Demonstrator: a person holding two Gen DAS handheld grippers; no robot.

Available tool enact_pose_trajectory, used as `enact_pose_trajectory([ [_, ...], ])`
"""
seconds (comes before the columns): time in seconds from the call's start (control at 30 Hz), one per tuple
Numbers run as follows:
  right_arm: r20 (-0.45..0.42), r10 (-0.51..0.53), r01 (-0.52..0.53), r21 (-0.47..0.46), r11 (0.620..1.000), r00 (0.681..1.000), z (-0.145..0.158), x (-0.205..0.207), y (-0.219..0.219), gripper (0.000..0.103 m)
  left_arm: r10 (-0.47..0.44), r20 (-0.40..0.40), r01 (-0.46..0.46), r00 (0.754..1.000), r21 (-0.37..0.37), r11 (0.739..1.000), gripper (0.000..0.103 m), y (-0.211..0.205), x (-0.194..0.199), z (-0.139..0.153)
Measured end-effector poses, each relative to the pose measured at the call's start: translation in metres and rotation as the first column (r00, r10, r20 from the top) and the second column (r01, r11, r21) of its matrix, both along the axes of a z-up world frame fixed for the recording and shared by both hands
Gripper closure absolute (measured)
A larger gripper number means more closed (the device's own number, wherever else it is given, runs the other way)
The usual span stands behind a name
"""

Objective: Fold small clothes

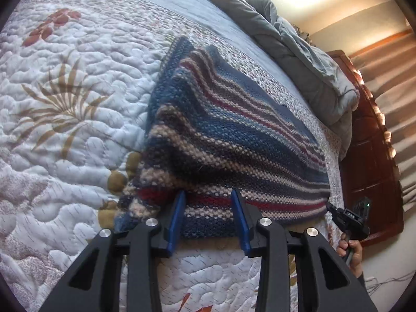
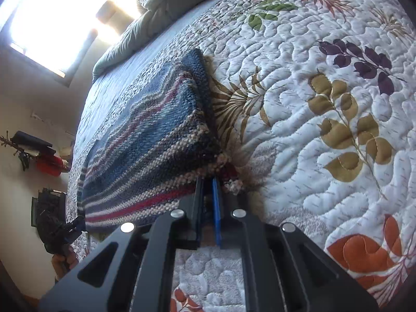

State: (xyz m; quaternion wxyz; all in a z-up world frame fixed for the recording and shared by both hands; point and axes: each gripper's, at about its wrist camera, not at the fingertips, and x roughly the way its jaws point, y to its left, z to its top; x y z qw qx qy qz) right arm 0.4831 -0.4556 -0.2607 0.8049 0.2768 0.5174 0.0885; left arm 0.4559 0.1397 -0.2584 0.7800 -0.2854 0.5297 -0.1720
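**Now both corners of the knit are in hand**

Here we start at the jaws. Our right gripper (image 2: 209, 182) has its jaws pressed almost together on the near corner of the striped knit garment (image 2: 156, 135), where the beige and red rows meet a frayed tuft; a thin bit of cloth sits between the pads, so we read that as a pinch. Our left gripper (image 1: 208, 200) has its jaws partly apart, straddling the garment's near edge at the red stripe. The blue fingers (image 1: 178, 218) lie over the wool, but we cannot tell whether they press on it or merely bracket it.

Outward from there, the garment lies across the bed's quilt (image 1: 65, 130), its near edge lifted and bunched a little at the gripped end, the rest spread back toward the grey duvet (image 1: 299, 59) heaped at the bed's far side. The left view also catches the other gripper at the garment's far corner.

As for progress, we judge the fold barely begun: the piece appears doubled along one side already, yet the near edge is not carried over. What remains is securing the left hold, bringing that edge across and flattening it.
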Motion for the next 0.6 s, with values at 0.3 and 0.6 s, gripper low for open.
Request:
enact_pose_trajectory([
  [0.3, 0.112, 0.137, -0.11, -0.225, 0.968, 0.984, 0.059, -0.058, 0.101, 0.064, -0.018, 0.074, 0.017, 0.997, 0.006, 1.0, 0.04, 0.019, -0.026, 0.034],
  [0.6, 0.177, 0.398, -0.316, -0.364, 0.876, 0.9, 0.075, -0.102, 0.249, 0.042, -0.062, 0.101, 0.057, 0.993, 0.051, 0.997, 0.012, 0.028, -0.024, 0.068],
])
